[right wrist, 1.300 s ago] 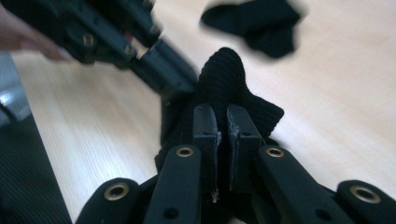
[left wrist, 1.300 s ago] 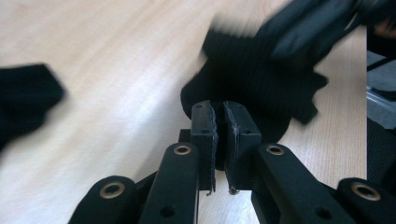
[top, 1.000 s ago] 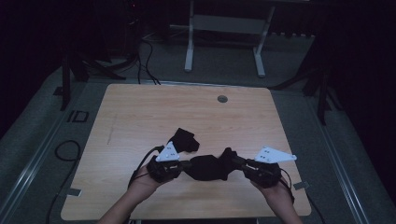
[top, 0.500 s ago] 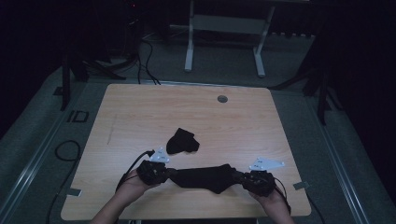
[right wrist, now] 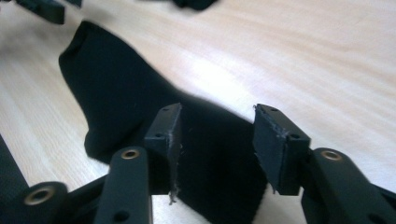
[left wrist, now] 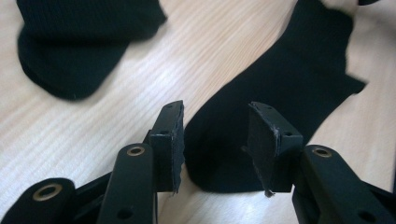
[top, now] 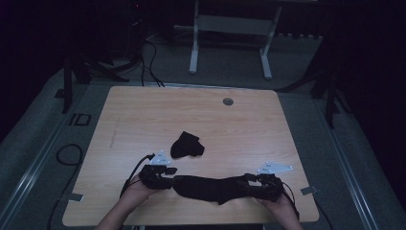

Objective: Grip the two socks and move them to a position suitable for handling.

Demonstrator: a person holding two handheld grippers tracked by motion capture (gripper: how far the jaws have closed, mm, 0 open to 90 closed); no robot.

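Observation:
A long black sock (top: 210,188) lies stretched flat along the table's near edge. My left gripper (top: 165,181) is at its left end and my right gripper (top: 249,184) at its right end. Both sets of jaws have just been opening. In the left gripper view the sock (left wrist: 261,116) lies on the wood between the parted pads of my left gripper (left wrist: 215,140), which do not press it. In the right gripper view the sock (right wrist: 140,112) lies under my right gripper (right wrist: 217,144), its pads apart and off the cloth. A second black sock (top: 186,144), bunched, sits farther in and also appears in the left gripper view (left wrist: 74,42).
The wooden table (top: 143,115) has a round grommet (top: 228,101) near its far edge. Beyond it, on the grey floor, stand a metal frame (top: 230,38) and cables (top: 143,52). A cable (top: 67,158) loops on the floor at the left.
Both grippers came down toward the near edge and spread apart, laying the long sock flat on the table. Both jaws then opened and let go of its ends.

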